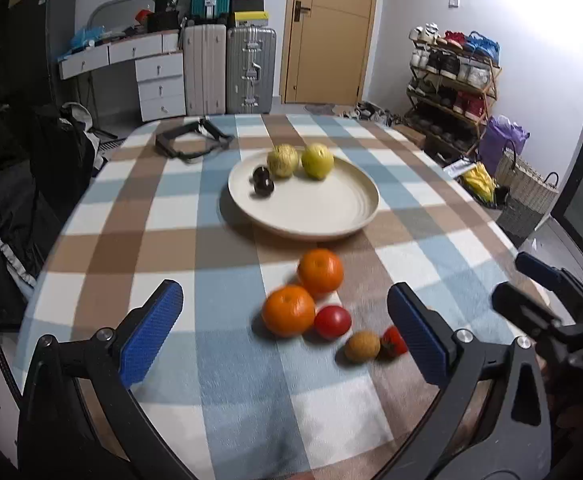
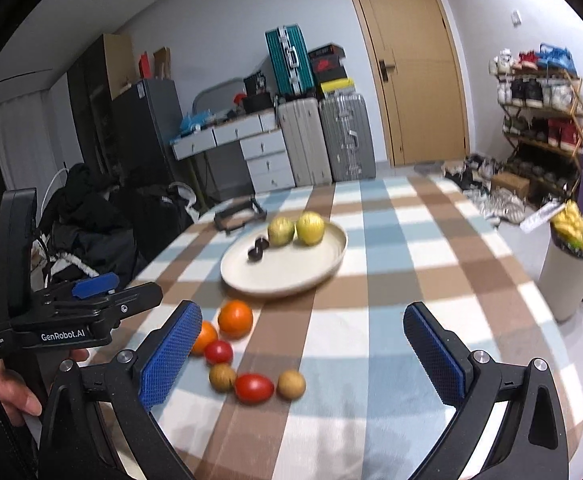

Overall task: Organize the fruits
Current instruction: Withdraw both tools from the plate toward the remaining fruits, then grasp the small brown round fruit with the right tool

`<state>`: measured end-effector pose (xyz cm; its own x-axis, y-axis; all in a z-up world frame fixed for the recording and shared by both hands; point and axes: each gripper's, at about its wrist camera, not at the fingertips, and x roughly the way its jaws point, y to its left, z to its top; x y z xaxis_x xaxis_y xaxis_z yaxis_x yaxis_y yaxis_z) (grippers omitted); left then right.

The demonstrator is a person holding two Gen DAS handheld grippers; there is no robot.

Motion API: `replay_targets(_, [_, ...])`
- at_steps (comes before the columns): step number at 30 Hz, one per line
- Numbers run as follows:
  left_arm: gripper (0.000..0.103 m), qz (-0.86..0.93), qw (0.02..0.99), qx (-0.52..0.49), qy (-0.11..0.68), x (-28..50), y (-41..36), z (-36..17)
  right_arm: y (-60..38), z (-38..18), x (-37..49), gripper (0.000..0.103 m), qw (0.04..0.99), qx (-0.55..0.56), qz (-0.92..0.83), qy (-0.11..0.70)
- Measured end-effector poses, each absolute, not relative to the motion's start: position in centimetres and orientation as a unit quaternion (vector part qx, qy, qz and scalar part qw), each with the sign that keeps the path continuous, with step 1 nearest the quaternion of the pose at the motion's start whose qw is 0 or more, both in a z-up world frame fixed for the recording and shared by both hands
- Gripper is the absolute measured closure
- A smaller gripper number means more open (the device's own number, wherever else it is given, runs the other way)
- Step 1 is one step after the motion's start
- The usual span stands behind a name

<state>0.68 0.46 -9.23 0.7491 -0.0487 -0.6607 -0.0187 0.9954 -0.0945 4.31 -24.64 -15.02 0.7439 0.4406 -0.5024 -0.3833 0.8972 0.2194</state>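
Bare cloth (image 2: pixel 391 320) right of plate (image 2: pixel 331 264)

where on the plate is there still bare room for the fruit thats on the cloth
The plate is bare across its near and right parts. Its far-left part is crowded: two yellow-green fruits and two dark fruits. On the cloth, the oranges, tomatoes and brown fruits cluster close together; the checked tablecloth right of them is bare.

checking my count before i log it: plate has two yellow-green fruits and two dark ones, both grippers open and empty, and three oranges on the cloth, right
Not quite: only two oranges lie on the cloth, as the left wrist view shows. The rest holds: the plate has two yellow-green fruits and two dark ones, and the left gripper and right gripper are open and empty.
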Motion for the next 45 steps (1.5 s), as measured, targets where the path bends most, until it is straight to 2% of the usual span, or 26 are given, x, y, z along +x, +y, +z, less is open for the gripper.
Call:
replay_targets(8, [0.001,-0.009,0.925,-0.036,0.379,1.0,0.3,-12.2,-23.2,-19.3,4.4,0.001,0.920,0.028,0.216,0.327])
replay_targets(14, [0.001,-0.012,0.921,-0.037,0.388,1.5,0.6,-13.1,-22.9,-20.7,5.4,0.009,0.907,0.042,0.229,0.350])
replay_targets(23, [0.001,-0.018,0.918,-0.030,0.396,2.1,0.5,-13.9,-23.1,-22.1,7.2,0.035,0.886,0.067,0.235,0.394])
replay_targets(25, [0.001,-0.018,0.917,-0.031,0.398,2.2,0.6,-14.1,-23.2,-22.2,7.4,0.046,0.883,0.069,0.238,0.400])
replay_targets(29, [0.001,-0.021,0.913,-0.037,0.405,2.4,0.8,-14.6,-23.0,-22.5,7.7,0.054,0.878,0.071,0.247,0.404])
replay_targets(34, [0.001,-0.028,0.913,-0.036,0.406,2.5,0.6,-14.8,-22.7,-22.5,7.9,0.068,0.873,0.072,0.259,0.408])
replay_targets(39, [0.001,-0.027,0.912,-0.041,0.408,2.6,0.8,-14.9,-22.1,-22.6,7.8,0.079,0.868,0.069,0.273,0.409])
replay_targets(45, [0.001,-0.016,0.911,-0.057,0.409,3.1,2.3,-14.8,-22.5,-22.6,7.7,0.080,0.874,0.070,0.265,0.402])
